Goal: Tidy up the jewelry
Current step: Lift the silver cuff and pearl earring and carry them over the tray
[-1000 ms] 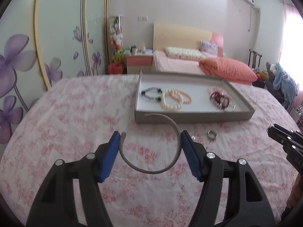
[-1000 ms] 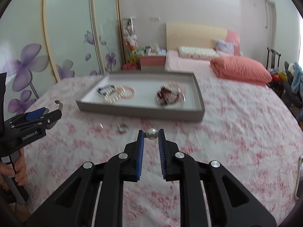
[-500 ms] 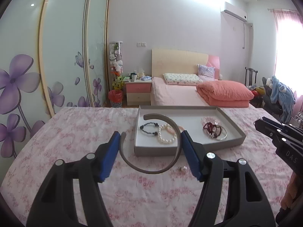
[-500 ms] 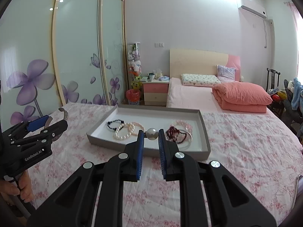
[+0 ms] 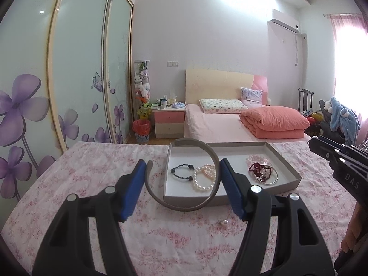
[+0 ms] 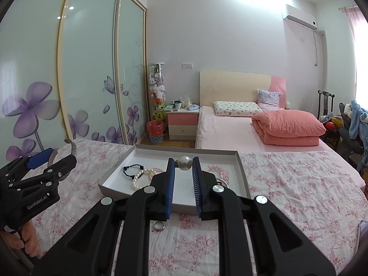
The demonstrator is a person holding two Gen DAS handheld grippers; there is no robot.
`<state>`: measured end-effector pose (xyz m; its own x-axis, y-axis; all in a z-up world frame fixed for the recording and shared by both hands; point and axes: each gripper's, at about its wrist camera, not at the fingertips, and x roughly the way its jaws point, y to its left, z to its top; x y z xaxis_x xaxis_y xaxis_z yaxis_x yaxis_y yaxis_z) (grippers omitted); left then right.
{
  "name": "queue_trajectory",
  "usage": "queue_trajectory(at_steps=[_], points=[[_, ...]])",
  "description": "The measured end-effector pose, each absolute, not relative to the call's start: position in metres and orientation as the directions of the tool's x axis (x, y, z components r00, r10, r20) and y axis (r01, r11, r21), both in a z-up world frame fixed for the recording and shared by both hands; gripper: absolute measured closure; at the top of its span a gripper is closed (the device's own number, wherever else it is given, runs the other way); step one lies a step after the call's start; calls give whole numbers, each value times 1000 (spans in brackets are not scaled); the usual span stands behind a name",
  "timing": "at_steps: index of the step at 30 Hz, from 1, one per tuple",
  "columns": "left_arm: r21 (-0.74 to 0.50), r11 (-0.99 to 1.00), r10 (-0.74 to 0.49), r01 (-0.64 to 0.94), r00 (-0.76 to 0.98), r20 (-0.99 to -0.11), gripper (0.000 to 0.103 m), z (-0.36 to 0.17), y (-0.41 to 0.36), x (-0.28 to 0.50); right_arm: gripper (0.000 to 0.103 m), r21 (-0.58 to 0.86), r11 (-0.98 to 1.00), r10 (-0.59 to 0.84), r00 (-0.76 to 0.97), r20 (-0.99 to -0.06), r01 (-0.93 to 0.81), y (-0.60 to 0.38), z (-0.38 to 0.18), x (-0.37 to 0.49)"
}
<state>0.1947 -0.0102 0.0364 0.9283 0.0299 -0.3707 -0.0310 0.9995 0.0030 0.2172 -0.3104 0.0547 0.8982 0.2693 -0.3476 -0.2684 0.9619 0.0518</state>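
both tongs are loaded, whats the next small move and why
Probably carry the left tongs forward over the tray and release the open bangle onto its bare white floor. The bangle hangs short of the tray's near wall, and the right tongs grip a pearl piece, so go one at a time.

1 tray, 1 open bangle, 2 pearl earrings, 1 ring, 2 grippers.
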Motion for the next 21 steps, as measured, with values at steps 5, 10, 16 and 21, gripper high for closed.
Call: queue_trajectory(at_steps=[5,10,16,21], points=[[-1,1000,20,-22,931,-366,39,37,-11,198,87,48,964,263,902,-344,-262,-311,55,221],[-2,1000,18,-20,932,-362,39,38,-11,200,87,46,966,256,904,-341,-256,-312,54,222],[-1,1000,20,-21,934,-356,39,40,-11,201,86,48,967,251,910,-330,-250,-313,57,220],[-5,1000,12,-15,940,-342,39,45,-10,206,86,51,968,248,917,-313,-245,-314,63,222]])
